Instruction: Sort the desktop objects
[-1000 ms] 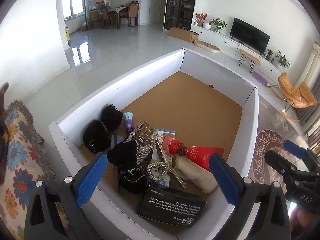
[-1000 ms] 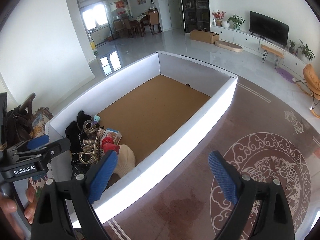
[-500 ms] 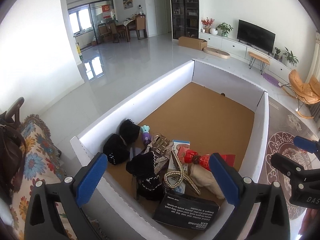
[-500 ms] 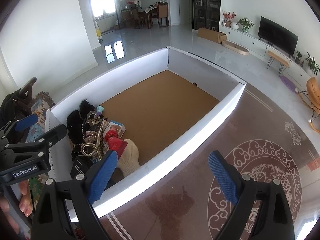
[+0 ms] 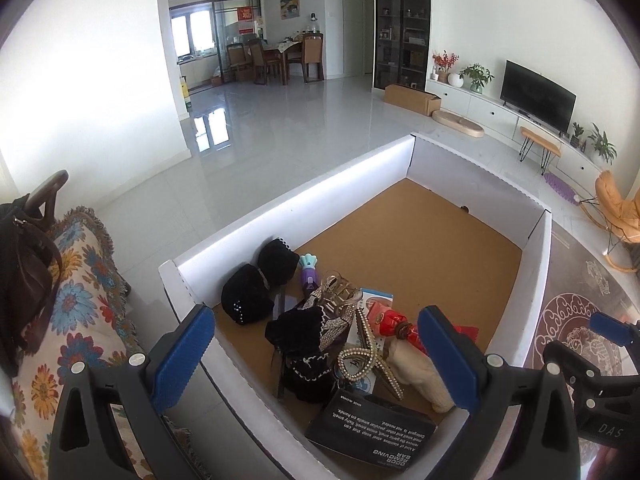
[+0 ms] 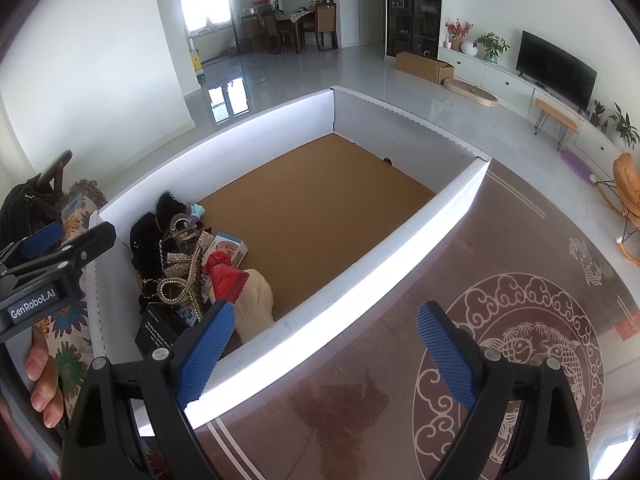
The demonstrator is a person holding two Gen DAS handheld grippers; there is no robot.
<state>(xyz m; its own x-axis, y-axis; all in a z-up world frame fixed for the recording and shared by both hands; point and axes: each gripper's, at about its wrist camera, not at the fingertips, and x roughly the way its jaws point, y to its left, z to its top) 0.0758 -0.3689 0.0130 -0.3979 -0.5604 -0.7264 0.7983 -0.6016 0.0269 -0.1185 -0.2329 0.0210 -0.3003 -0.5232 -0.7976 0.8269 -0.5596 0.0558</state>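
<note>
A white-walled box [image 5: 304, 200] with a brown floor [image 6: 320, 208] holds a pile at its near-left end: black fabric pieces [image 5: 246, 298], a rhinestone strap [image 5: 360, 356], a red packet [image 5: 396, 326], a cream glove [image 5: 420, 376], a black labelled box [image 5: 376, 432] and a teal-purple toy [image 5: 309, 268]. My left gripper [image 5: 316, 356] is open and empty, hanging above the pile. My right gripper [image 6: 324, 354] is open and empty over the box's right wall [image 6: 360, 280] and the patterned surface beside it. The pile shows in the right wrist view too [image 6: 192, 264].
A floral cushion [image 5: 76, 312] and a dark bag [image 5: 20, 264] lie left of the box. The patterned brown surface [image 6: 520, 340] lies right of it. The rest of the box floor is bare. A living room with a TV [image 5: 538, 100] lies beyond.
Both grippers have drawn back and tilted up, so the box and pile sit lower and farther in view. Both stay open and empty.
</note>
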